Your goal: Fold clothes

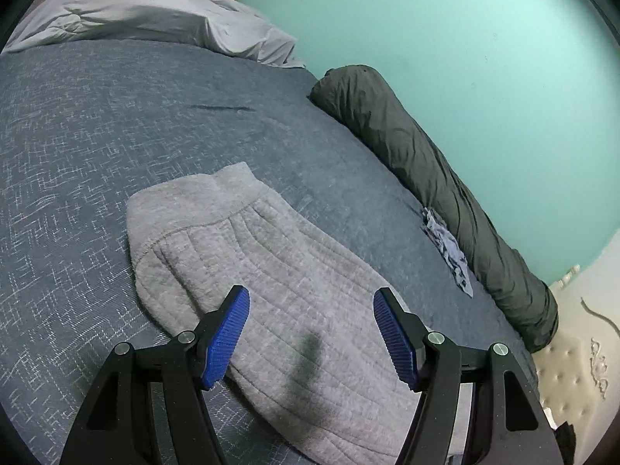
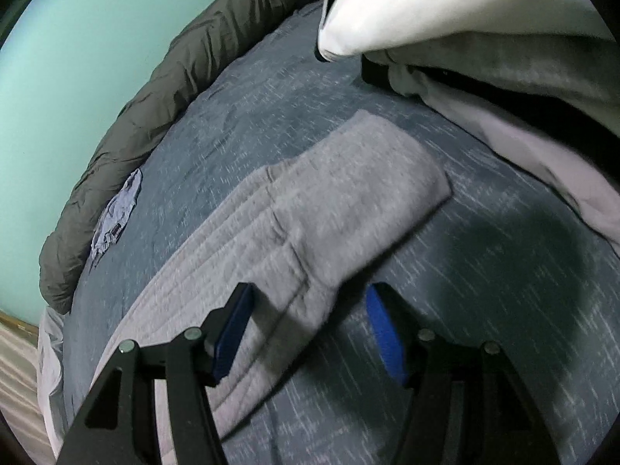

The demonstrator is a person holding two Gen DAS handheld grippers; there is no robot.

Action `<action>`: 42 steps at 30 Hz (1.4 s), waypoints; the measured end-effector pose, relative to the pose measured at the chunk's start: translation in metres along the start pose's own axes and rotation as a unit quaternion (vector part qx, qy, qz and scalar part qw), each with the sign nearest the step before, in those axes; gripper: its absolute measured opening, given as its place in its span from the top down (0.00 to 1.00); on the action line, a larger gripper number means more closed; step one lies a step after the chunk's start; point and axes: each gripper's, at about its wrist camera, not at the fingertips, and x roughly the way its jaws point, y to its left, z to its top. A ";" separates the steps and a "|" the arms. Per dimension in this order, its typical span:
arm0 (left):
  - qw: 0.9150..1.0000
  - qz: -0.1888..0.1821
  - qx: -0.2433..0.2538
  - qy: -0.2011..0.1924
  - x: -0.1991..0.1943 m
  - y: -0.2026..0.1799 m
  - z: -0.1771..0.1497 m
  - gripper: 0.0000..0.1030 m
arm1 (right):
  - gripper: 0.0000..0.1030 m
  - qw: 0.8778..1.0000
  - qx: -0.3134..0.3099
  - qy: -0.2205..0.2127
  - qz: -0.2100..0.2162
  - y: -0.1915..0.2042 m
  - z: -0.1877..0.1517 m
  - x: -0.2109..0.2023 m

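A grey quilted sweater (image 1: 255, 263) lies flat on the blue-grey bedspread (image 1: 77, 135), its ribbed cuff pointing away. My left gripper (image 1: 312, 298) hovers open just above its body, blue pads apart and empty. In the right wrist view the same grey sweater (image 2: 310, 209) shows a sleeve folded across it. My right gripper (image 2: 310, 294) is open over the sleeve's lower edge, with the cloth lying between its fingers but not pinched.
A dark olive rolled blanket (image 1: 438, 178) runs along the bed edge by the teal wall (image 1: 465, 38). A small blue patterned cloth (image 1: 449, 248) lies beside it. A pale pillow (image 1: 147, 11) sits at the head. A pile of light clothes (image 2: 484, 31) lies at the upper right.
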 end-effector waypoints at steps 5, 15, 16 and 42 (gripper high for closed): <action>1.000 0.004 0.006 0.002 0.001 -0.003 -0.002 0.32 | 0.49 1.000 -0.015 -0.010 -0.008 0.009 0.007 0.008; 1.000 -0.001 0.011 0.004 0.002 -0.009 -0.005 0.32 | 0.82 0.995 -0.089 -0.039 -0.006 0.043 0.011 -0.005; 1.000 -0.002 0.012 0.005 0.002 -0.009 -0.006 0.32 | 0.82 0.994 -0.099 -0.043 -0.006 0.049 0.013 -0.009; 0.999 -0.019 0.029 0.013 -0.004 -0.016 -0.006 0.32 | 0.85 0.966 -0.205 -0.134 -0.078 0.120 0.129 -0.141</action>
